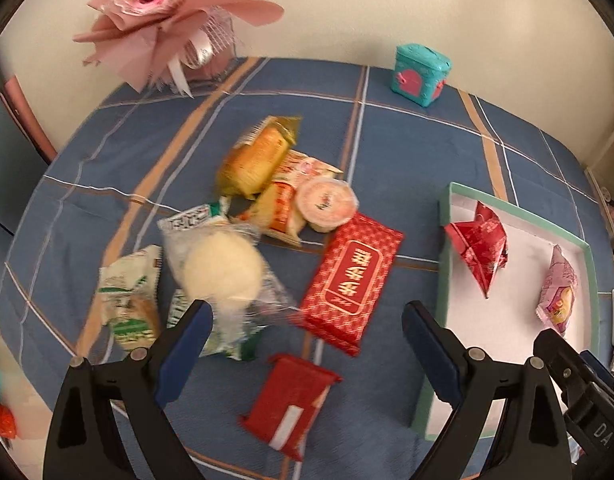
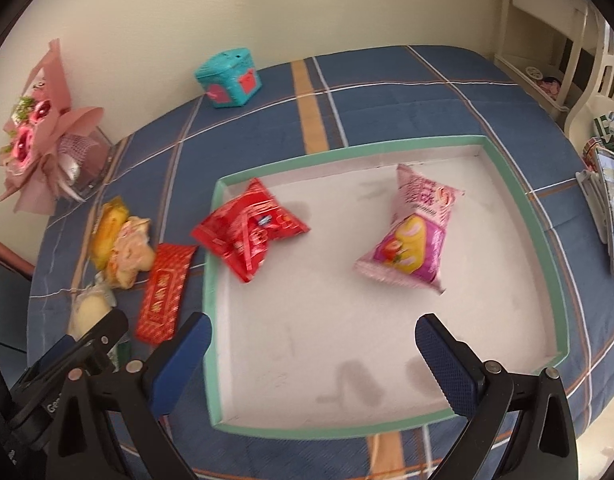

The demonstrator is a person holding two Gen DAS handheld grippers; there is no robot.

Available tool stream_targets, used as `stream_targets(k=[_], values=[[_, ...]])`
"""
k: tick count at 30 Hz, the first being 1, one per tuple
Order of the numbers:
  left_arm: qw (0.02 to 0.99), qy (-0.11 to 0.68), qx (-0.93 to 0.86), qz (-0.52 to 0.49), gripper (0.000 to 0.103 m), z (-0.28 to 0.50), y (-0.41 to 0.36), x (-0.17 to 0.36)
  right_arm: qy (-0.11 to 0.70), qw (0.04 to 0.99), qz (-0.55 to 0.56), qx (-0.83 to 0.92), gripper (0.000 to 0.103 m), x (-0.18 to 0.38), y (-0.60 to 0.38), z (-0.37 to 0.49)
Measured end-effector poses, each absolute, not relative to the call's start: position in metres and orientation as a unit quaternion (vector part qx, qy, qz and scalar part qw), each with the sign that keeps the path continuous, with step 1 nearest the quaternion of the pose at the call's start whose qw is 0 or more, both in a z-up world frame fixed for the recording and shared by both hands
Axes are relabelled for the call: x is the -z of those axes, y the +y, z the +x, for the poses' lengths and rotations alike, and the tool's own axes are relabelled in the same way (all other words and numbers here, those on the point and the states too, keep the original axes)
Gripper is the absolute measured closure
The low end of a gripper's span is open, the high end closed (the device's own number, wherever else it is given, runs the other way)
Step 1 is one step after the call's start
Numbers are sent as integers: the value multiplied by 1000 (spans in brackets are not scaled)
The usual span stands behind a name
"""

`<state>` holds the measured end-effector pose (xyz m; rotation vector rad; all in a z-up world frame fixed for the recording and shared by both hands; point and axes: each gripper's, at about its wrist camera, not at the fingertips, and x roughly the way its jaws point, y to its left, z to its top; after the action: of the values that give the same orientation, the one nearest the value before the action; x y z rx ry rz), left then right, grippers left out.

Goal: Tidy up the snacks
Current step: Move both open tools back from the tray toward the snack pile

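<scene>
**Snack sorting: both tools open, nothing clamped**

Ref. landmark: the tray point(image 2: 547, 248), shallow, green-rimmed w/ white floor, lying on the blue plaid worktop point(image 2: 387, 92).

1. Inside tray: red snack pack point(image 2: 249, 232) is lying near the tray's left wall; pink snack pack point(image 2: 413, 236) is lying toward the right half, well apart from the red one.
2. Left of tray, on the worktop: a loose pile of snacks is waiting. Long red wafer pack point(image 1: 351, 280) is lying just beside the tray's left rim. Jelly cup point(image 1: 326, 202), yellow cake pack point(image 1: 257, 156), clear-wrapped white bun point(image 1: 223, 268) and green-white pack point(image 1: 129, 304) are sitting further left, several overlapping. Small red pack point(image 1: 291, 400) is lying nearest the camera, apart from the pile.
3. Left tool point(image 1: 307, 336): jaws are standing wide apart, hovering over the pile left of the tray; nothing betw. the pads.
4. Right tool point(image 2: 313, 350): jaws are standing fully apart above the tray's near edge; nothing betw. them.
5. Beyond tray, at the wall: teal box point(image 2: 229, 78). Far left of tray: pink bouquet point(image 2: 43, 132).
</scene>
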<state>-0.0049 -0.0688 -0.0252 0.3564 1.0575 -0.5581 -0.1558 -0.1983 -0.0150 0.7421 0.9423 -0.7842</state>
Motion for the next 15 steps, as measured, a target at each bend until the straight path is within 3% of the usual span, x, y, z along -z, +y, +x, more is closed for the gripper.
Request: stream_targets(k=[15], values=[[835, 473, 242, 140, 7, 19, -22, 6, 417, 796, 320, 299, 0, 1, -149, -115]])
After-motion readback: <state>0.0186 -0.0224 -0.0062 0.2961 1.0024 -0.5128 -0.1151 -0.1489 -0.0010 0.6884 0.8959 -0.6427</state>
